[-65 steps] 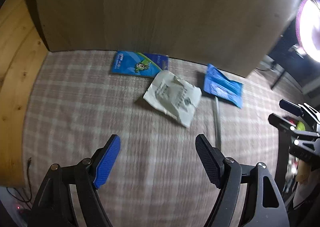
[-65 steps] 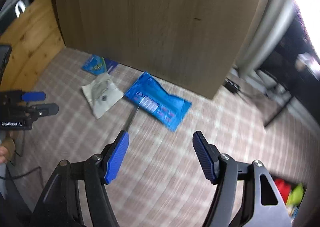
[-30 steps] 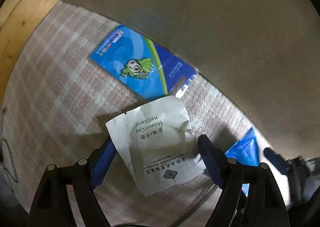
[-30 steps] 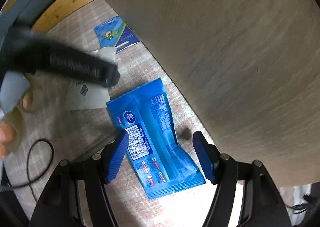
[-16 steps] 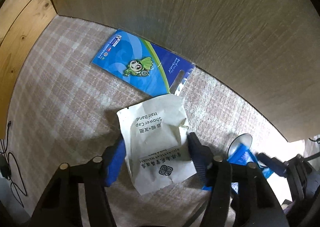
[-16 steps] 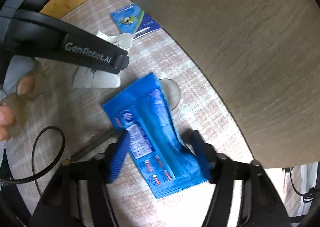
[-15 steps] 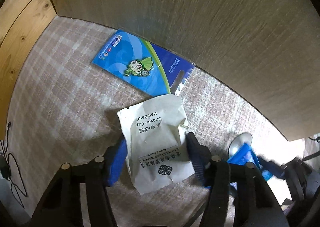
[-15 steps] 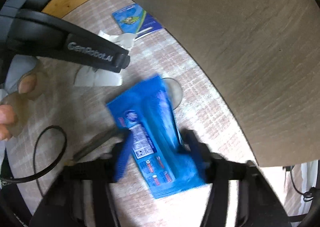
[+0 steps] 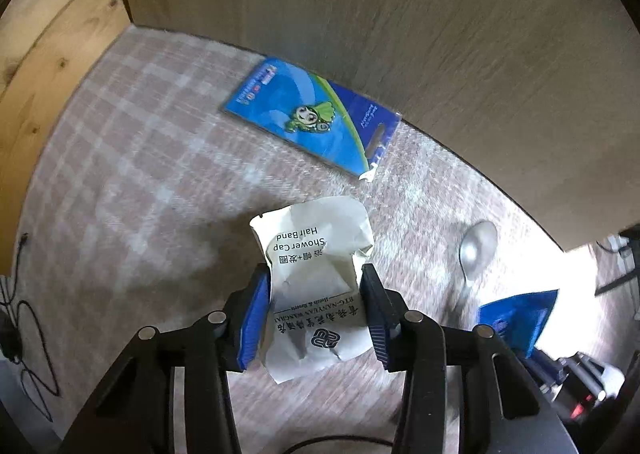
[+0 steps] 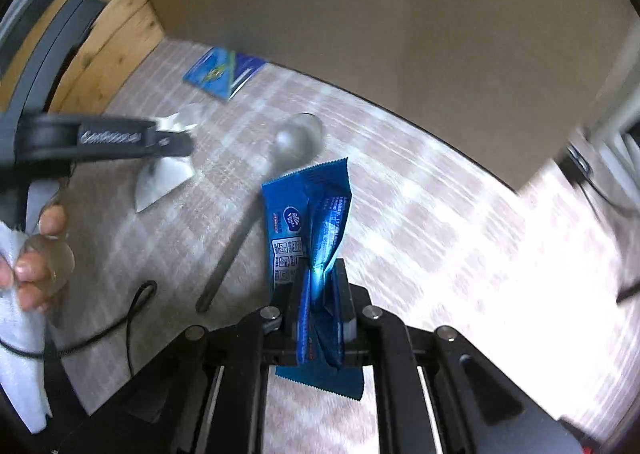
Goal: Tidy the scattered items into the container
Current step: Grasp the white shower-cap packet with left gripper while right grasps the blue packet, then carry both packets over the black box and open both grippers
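Left hand-held gripper (image 9: 316, 310): jaws just closing, pinching white shower cap sachet (image 9: 316, 286) by both side edges
Right hand-held gripper (image 10: 320, 306): just closed; pinching crumpled blue packet (image 10: 308, 230)
Spoon (image 10: 260, 206): on checked cloth (image 9: 140, 194), 11 o'clock of packet
Blue card (image 9: 312, 122): 12 o'clock, against wooden panel (image 9: 400, 14)
Open room: bare cloth at 9 o'clock

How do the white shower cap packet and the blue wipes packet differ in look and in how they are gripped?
The shower cap packet is white paper printed in black; the wipes packet is glossy blue. The shower cap packet stays broad between the left tool, while the wipes packet is pinched into a fold by the right tool. Both are gripped.
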Demonstrator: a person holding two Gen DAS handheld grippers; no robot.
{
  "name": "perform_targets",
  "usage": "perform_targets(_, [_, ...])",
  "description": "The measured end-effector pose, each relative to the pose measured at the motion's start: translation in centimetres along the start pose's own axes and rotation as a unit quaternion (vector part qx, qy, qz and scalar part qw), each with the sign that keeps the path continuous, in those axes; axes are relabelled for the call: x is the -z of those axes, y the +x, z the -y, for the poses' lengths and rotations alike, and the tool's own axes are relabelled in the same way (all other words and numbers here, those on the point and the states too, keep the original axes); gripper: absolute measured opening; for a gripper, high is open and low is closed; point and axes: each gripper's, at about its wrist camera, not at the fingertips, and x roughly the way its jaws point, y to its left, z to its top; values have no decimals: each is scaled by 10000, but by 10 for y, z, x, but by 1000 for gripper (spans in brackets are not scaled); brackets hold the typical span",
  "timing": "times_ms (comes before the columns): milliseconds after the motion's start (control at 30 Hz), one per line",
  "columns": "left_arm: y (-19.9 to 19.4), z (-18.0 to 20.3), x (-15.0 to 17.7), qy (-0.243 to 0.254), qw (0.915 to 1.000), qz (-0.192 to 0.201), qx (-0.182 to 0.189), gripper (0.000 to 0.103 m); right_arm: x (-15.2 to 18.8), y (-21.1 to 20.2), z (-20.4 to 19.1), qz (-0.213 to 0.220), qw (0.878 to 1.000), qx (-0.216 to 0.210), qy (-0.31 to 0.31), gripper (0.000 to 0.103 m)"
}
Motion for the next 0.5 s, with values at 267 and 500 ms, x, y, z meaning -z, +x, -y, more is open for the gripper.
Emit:
perform_targets(267, [-59, 7, 31, 592, 9975, 248, 294, 42, 55, -72, 36, 386, 9945, 316, 924, 10])
perform_targets(500, [-120, 108, 38, 1747, 9807, 449, 753, 42, 129, -164, 71, 912, 9766, 626, 1842, 10])
